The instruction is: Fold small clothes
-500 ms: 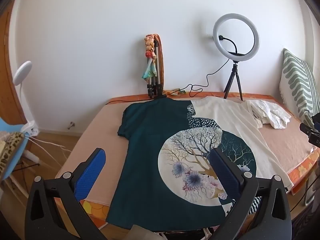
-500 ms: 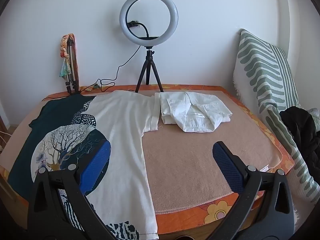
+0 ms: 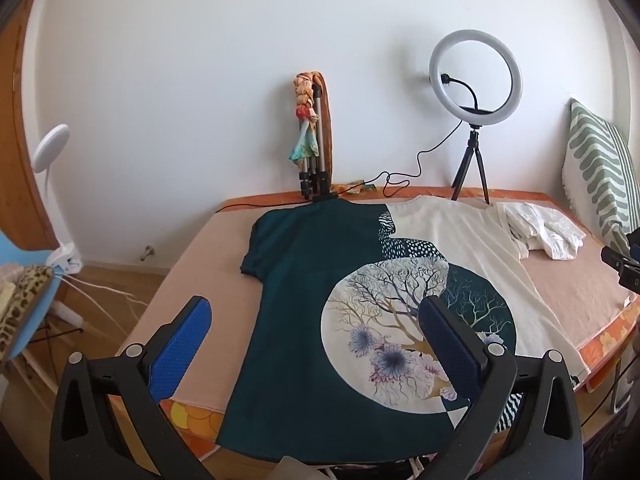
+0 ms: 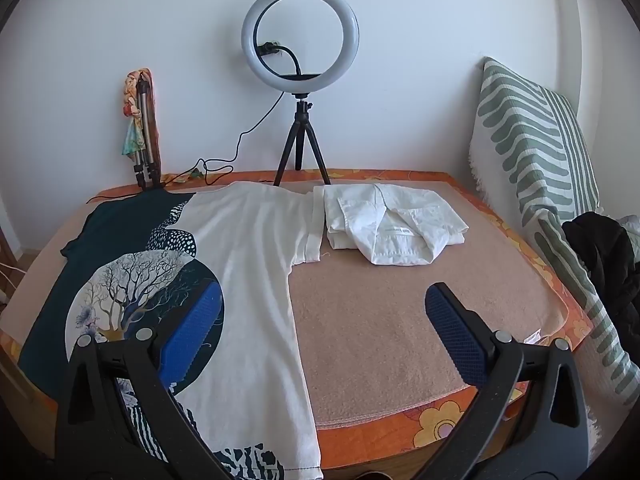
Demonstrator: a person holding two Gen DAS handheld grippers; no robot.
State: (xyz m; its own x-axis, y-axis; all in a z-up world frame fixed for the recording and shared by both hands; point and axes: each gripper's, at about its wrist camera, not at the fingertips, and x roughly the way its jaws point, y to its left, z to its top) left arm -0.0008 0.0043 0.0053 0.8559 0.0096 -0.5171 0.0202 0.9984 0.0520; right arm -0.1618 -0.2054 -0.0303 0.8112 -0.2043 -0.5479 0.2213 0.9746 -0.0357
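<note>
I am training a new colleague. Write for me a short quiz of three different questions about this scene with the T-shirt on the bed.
1. True or false: the left gripper already grips the T-shirt.
2. Multiple choice: what lies beside the T-shirt's white sleeve? A) folded white garment B) a book C) a shoe
3. Fill in: the ring light stands on a black ____ against the wall.

Key:
1. False; both the left and the right gripper are open above the bed and hold nothing.
2. A
3. tripod
</note>
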